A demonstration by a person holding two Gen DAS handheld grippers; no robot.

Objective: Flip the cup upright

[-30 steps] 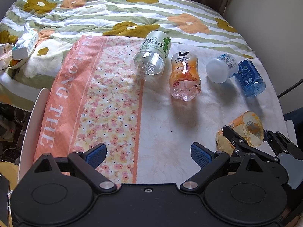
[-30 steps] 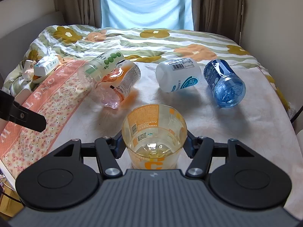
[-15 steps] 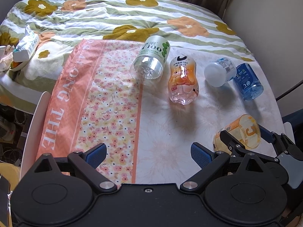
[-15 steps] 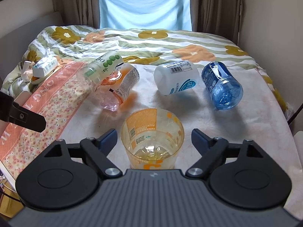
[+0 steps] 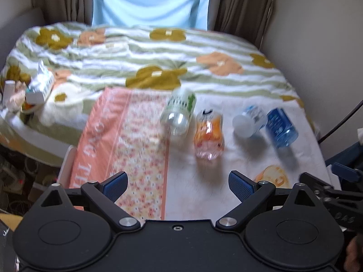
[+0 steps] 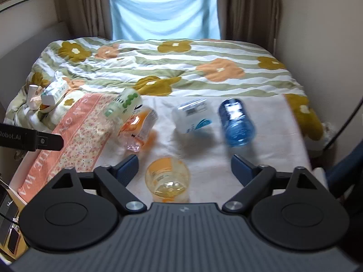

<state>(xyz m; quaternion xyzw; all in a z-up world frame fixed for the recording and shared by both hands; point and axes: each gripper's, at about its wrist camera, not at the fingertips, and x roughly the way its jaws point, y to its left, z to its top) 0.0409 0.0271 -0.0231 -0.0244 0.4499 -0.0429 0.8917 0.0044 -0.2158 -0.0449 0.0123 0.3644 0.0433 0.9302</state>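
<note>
The clear orange cup (image 6: 167,180) stands upright, mouth up, on the white cloth near the bed's front edge. My right gripper (image 6: 185,165) is open, its fingers wide on either side of the cup and a little above it, not touching. In the left wrist view the cup (image 5: 273,178) shows at the lower right, partly hidden behind my left gripper's right finger. My left gripper (image 5: 178,182) is open and empty, over the cloth to the cup's left.
Four bottles lie on their sides behind the cup: green-label (image 6: 123,104), orange (image 6: 139,128), white (image 6: 192,119), blue (image 6: 237,122). A pink floral towel (image 6: 77,136) lies left. Tissue pack and clutter (image 6: 53,91) sit far left. Wall stands right.
My right gripper let go of the cup, opened wide and drew back and up; the cup stays upright. My left gripper rose and tilted up, still open.
</note>
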